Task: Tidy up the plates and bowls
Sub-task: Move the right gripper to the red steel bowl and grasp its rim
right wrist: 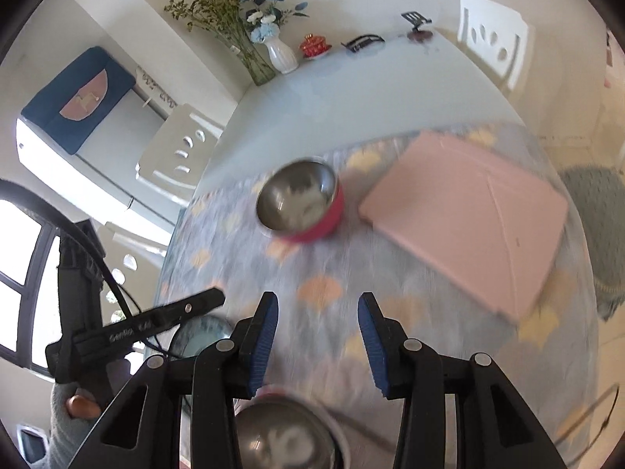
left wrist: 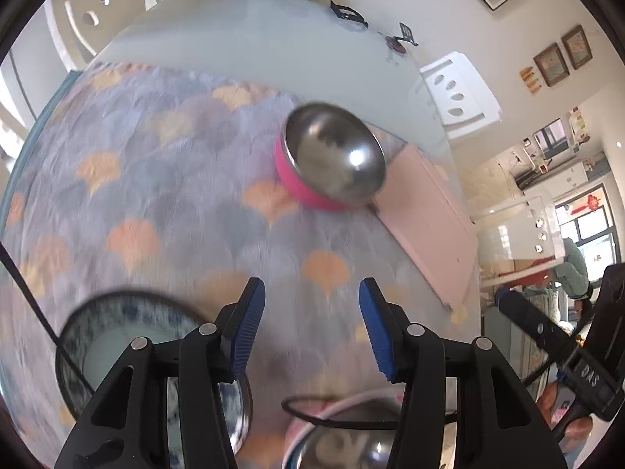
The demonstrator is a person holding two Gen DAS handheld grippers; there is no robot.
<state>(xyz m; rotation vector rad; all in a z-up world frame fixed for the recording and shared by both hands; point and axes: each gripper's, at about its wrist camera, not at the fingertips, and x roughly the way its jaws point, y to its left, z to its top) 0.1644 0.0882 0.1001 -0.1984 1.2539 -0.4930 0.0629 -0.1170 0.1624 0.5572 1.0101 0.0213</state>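
Note:
A steel bowl with a pink outside (left wrist: 332, 160) stands on the patterned cloth, also in the right wrist view (right wrist: 300, 199). A blue-and-white ceramic bowl (left wrist: 117, 332) sits near left, under my left gripper's (left wrist: 310, 328) left finger. A second steel bowl with a pale pink rim (left wrist: 343, 434) lies below the left gripper; it also shows in the right wrist view (right wrist: 281, 434) under my right gripper (right wrist: 318, 344). Both grippers are open and empty, above the cloth. The left gripper (right wrist: 156, 324) shows at the right view's left.
A pink board (right wrist: 468, 215) lies on the cloth right of the pink bowl, also in the left wrist view (left wrist: 425, 211). At the table's far edge stand a white vase (right wrist: 281, 54), a red lidded cup (right wrist: 314, 45) and black holders (right wrist: 363, 43). White chairs (right wrist: 492, 43) surround the table.

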